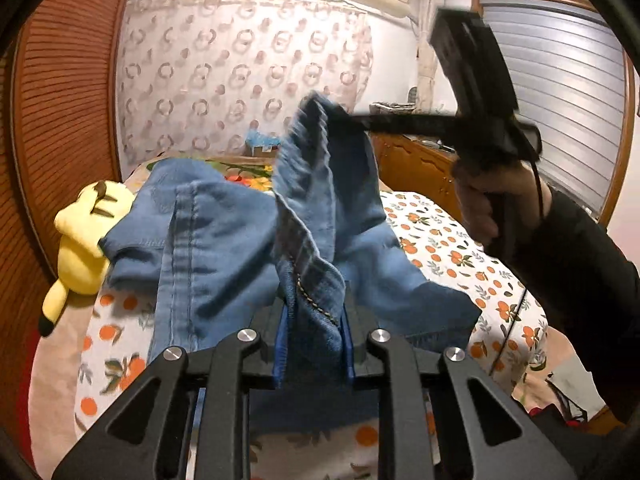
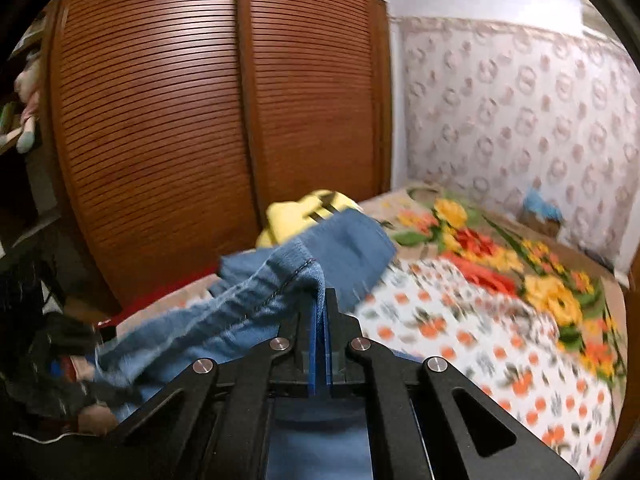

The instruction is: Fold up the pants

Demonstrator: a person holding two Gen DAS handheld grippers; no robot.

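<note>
Blue denim pants point(image 1: 224, 232) hang over the bed, partly lifted. My left gripper point(image 1: 314, 320) is shut on a stitched hem of the pants at the bottom centre of the left wrist view. My right gripper point(image 1: 340, 118) shows there too, held high at the right, shut on another edge of the denim. In the right wrist view my right gripper point(image 2: 320, 300) is shut on a seamed fold of the pants point(image 2: 240, 312), which trail down to the left.
The bed carries an orange-print sheet point(image 1: 448, 248) and a flowered blanket point(image 2: 520, 276). A yellow plush toy point(image 1: 80, 240) lies at the bed's left edge by the wooden slatted wardrobe point(image 2: 200, 120). A wooden cabinet point(image 1: 416, 160) stands right of the bed.
</note>
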